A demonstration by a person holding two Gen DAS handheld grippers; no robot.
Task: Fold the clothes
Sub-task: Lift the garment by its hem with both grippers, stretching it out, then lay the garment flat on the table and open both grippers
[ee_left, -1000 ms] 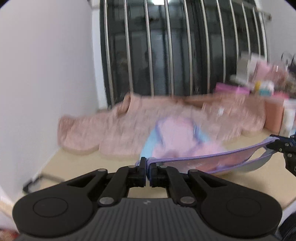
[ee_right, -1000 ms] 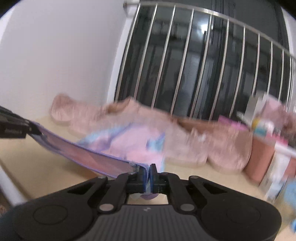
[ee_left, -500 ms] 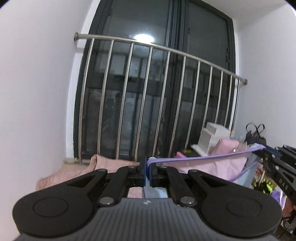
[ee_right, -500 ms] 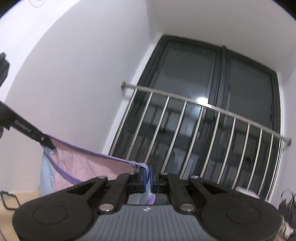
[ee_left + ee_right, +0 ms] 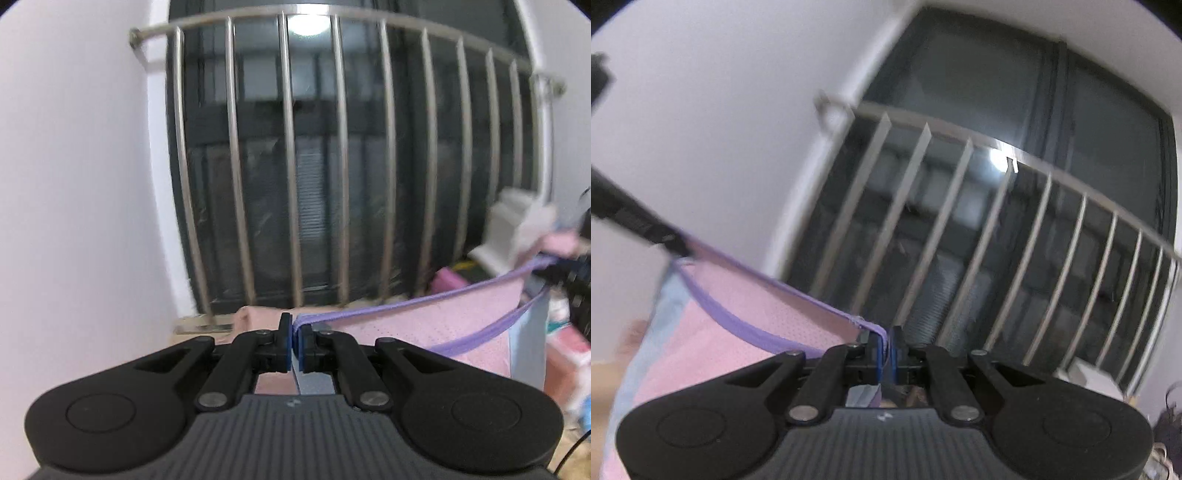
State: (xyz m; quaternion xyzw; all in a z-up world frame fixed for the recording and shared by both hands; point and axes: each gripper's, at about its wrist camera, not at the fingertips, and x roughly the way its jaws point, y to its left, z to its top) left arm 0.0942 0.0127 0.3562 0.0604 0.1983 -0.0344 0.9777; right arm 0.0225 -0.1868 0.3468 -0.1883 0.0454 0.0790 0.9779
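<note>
Left wrist view: the left gripper (image 5: 294,343) has its fingers (image 5: 283,341) pressed together on the purple hem of the garment (image 5: 424,332) — a pink mesh piece with pale blue panels. The hem runs taut from the fingers up and to the right, where the right gripper (image 5: 554,267) pinches its other end at the picture's edge, dark and blurred. The cloth hangs down between the two grippers, lifted in the air. Beyond the fingers lies a pink blanket (image 5: 258,314), only a strip of it showing. Far behind stands a metal railing (image 5: 295,166) before dark glass, with a white wall (image 5: 74,184) on the left. At far right sit white boxes (image 5: 509,236) and other blurred pink items.

Right wrist view: the right gripper (image 5: 886,345) has its fingers (image 5: 897,349) clamped on the same purple hem. From there the garment (image 5: 731,325) stretches left and up to the left gripper (image 5: 674,243) — a dark blurred bar at the left edge. The pink and blue cloth sags below the hem on the left. The railing (image 5: 997,229) and dark window fill the right, tilted; the wall (image 5: 720,110) fills the upper left.
</note>
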